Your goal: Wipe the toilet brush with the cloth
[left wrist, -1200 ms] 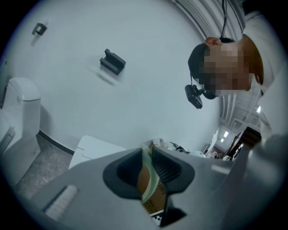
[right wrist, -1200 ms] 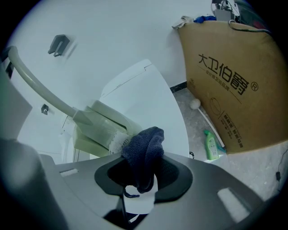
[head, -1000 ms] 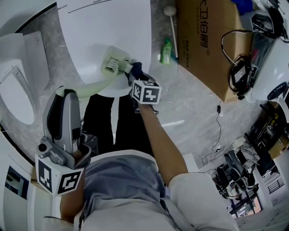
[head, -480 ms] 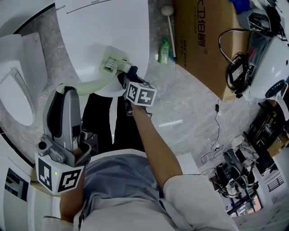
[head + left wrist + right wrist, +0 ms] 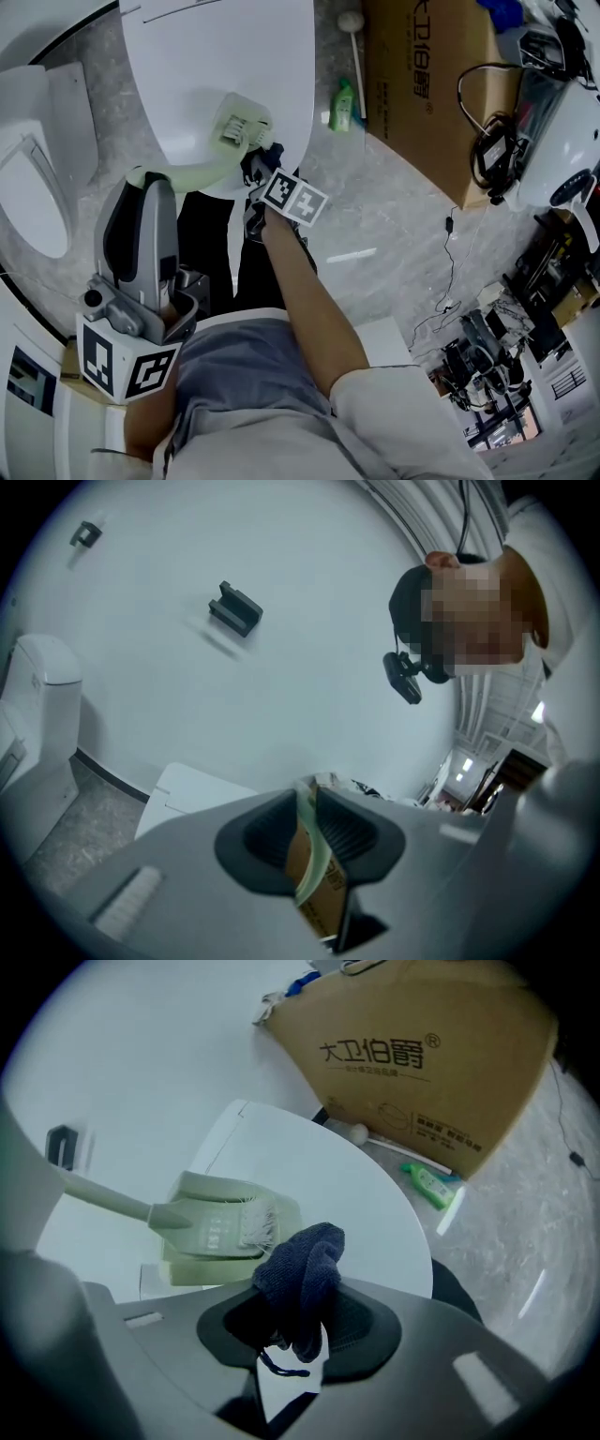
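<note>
A pale green toilet brush is held level over a white toilet lid [image 5: 216, 56]. Its flat bristled head [image 5: 239, 127] points away from me. My left gripper [image 5: 142, 187] is shut on the end of the brush handle [image 5: 312, 850], which shows as a thin green strip with a brown label between the pads. My right gripper [image 5: 261, 175] is shut on a dark blue cloth [image 5: 263, 159]. In the right gripper view the bunched cloth [image 5: 305, 1274] sits just beside the bristles of the brush head [image 5: 225, 1227], with the handle [image 5: 103, 1199] running off to the left.
A large cardboard box [image 5: 422, 84] stands at the upper right, with a green bottle [image 5: 343, 105] and a white-handled tool [image 5: 356, 47] on the grey floor beside it. A second toilet [image 5: 37, 187] is at the left. Cables and equipment [image 5: 497, 141] crowd the right side.
The right gripper and cloth have slid a little left and toward me along the brush, from beside the head to near its neck. The left gripper has shifted slightly right, still holding the handle.
</note>
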Tool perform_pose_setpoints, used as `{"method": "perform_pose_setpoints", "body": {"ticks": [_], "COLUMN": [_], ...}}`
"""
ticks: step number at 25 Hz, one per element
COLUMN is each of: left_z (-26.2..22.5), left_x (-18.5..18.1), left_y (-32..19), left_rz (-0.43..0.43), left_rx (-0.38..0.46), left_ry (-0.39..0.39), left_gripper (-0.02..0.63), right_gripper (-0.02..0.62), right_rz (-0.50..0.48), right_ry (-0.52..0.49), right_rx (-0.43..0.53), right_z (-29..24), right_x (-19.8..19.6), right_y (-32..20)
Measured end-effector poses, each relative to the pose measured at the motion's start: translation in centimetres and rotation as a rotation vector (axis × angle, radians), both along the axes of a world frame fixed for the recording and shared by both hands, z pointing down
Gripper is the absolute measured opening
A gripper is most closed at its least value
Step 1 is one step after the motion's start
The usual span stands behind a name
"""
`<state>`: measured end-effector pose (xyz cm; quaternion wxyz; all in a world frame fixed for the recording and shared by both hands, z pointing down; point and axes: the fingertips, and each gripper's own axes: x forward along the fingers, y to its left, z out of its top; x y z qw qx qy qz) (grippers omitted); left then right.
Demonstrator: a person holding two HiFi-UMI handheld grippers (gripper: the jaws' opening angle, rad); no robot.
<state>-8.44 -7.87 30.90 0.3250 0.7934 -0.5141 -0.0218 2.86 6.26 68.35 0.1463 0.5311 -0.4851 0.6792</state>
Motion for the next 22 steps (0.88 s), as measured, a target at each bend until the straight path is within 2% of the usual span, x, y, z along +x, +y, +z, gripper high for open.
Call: {"method": "perform_pose_setpoints", "body": {"ticks": [6,22], "left_z": [-0.1,-0.2], "left_x": [0.0,0.9], "left_y": [-0.3,-1.0], "left_rz": [0.007,0.088], "left_rx": [0.007,0.035], "left_ry": [0.002,0.017], "left_gripper": [0.0,0.0], "right_gripper": [0.117,0.114], "right_rz": [0.19,0.509], "right_ry": [-0.067,-0.148], "right_rx": [-0.008,0.028], "right_z": [0.0,-0.2], "right_x": [-0.8,-4.2], "right_y": [0.3,0.2]}}
